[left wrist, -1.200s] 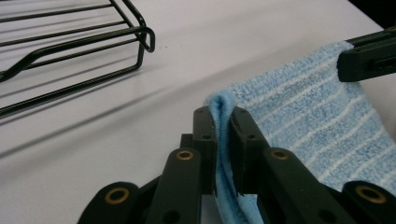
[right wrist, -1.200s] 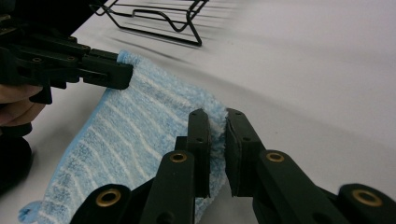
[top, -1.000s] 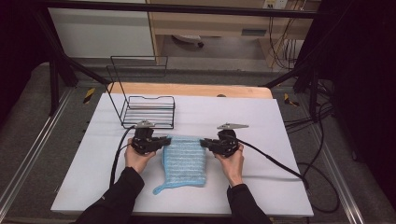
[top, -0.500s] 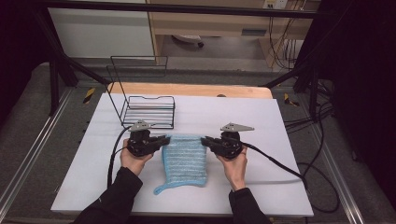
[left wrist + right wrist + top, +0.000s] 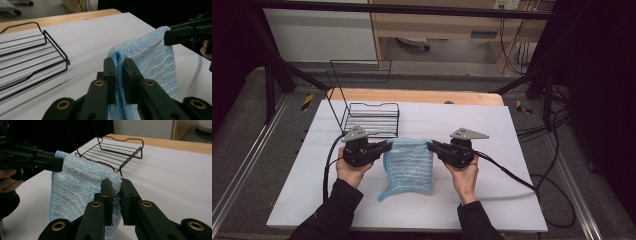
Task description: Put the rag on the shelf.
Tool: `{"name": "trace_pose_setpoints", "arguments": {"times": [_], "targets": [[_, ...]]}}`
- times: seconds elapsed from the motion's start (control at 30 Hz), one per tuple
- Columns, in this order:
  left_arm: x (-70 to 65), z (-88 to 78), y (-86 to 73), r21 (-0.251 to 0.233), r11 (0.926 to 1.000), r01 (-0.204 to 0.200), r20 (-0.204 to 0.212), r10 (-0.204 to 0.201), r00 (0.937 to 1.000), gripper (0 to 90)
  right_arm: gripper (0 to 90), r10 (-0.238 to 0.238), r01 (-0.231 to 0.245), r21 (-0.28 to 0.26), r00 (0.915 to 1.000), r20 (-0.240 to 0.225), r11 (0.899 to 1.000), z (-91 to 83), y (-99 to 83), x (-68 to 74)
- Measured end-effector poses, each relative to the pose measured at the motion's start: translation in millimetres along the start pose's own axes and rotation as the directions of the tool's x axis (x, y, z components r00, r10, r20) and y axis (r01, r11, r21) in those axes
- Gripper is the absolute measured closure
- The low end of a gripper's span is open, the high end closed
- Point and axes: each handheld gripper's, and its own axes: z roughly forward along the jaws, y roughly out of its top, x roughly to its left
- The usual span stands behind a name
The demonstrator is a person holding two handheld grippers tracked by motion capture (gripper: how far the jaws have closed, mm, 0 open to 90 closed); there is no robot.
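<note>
On the white table, a black wire rack stands toward ten o'clock from the middle, its back frame rising upright behind a flat grid of bars. Just at five o'clock of it, the left gripper is clamped tight on the left top corner of a blue striped towel; in the left gripper view the cloth is pinched into a thin fold between the two jaws, which stand nearly together. The towel hangs from its top edge, stretched between both grippers, its lower part trailing on the table toward six o'clock, with one corner curling out at seven o'clock. At three o'clock of the towel, the right gripper has its jaws closed on the right top corner, the fabric squeezed between them in the right gripper view.
</note>
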Motion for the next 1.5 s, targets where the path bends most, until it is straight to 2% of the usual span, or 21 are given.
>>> {"name": "trace_pose_setpoints", "arguments": {"times": [0.2,0.53,0.9,1.23,1.5], "targets": [[-3.2,-9.2,6.3,-0.038,0.9991,-0.015,-0.010,0.015,0.9998,81.9,82.1,-0.026,0.026,-0.031,0.9997,0.002,0.999,-4.5,8.0,6.9],[-2.5,-20.9,14.6,-0.085,0.9962,-0.016,-0.021,0.014,0.9997,81.9,82.2,-0.056,0.056,-0.083,0.9984,0.004,0.995,-7.7,21.6,18.2],[-1.3,-34.9,26.4,-0.142,0.9893,-0.030,-0.044,0.024,0.9987,82.0,82.3,-0.088,0.089,-0.147,0.9960,0.014,0.985,-7.8,36.3,29.4],[1.9,-50.4,37.4,-0.203,0.9789,-0.028,-0.056,0.017,0.9983,82.0,82.5,-0.111,0.112,-0.203,0.9937,0.014,0.973,-6.1,55.1,43.4],[4.6,-64.8,53.5,-0.263,0.9640,-0.038,-0.075,0.019,0.9970,82.0,82.6,-0.136,0.138,-0.246,0.9904,0.029,0.959,-3.6,74.7,53.8]]}}
